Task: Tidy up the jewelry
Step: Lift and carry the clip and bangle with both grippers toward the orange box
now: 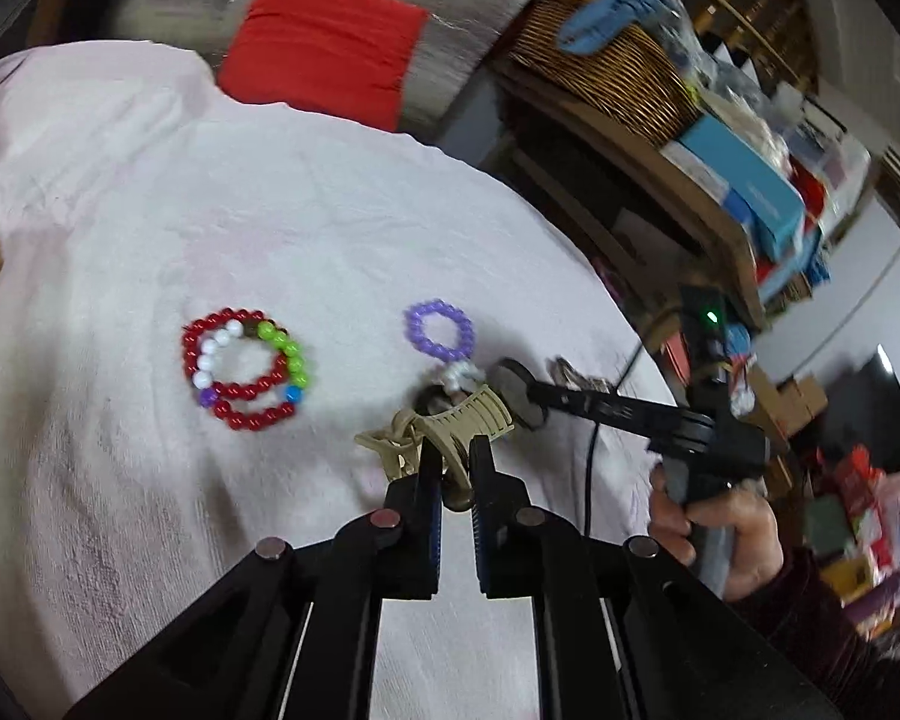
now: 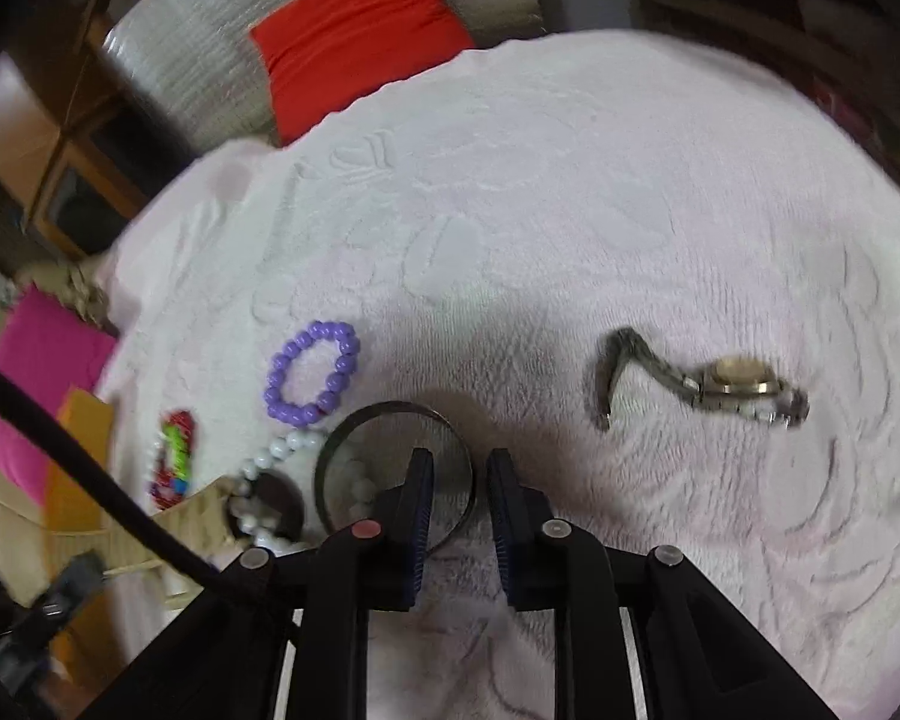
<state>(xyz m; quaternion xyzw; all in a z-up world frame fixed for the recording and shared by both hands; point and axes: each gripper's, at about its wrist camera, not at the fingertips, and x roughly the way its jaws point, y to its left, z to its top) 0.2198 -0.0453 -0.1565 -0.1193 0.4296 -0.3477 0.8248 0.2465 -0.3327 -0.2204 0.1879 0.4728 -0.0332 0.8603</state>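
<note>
On the white towel [image 1: 210, 228], my left gripper [image 1: 455, 450] is shut on a beige claw hair clip [image 1: 444, 426]. Left of it lie a red bead bracelet [image 1: 243, 399] and a multicolour bead bracelet [image 1: 252, 354], overlapping. A purple bead bracelet [image 1: 439, 329] lies beyond the clip, also in the right wrist view [image 2: 315, 372]. My right gripper [image 2: 459, 462] is shut on the rim of a thin metal bangle [image 2: 393, 468]; it shows from the side in the left wrist view [image 1: 519, 393]. A white pearl strand [image 2: 270, 468] lies left of the bangle. A metal wristwatch [image 2: 726, 387] lies to the right.
A red cushion [image 1: 324, 48] and silver padding sit behind the towel. A wicker basket [image 1: 606, 60] and stacked boxes [image 1: 750, 198] crowd a shelf on the right. A pink cushion [image 2: 42, 372] and cardboard box [image 2: 84, 462] are at the towel's left edge.
</note>
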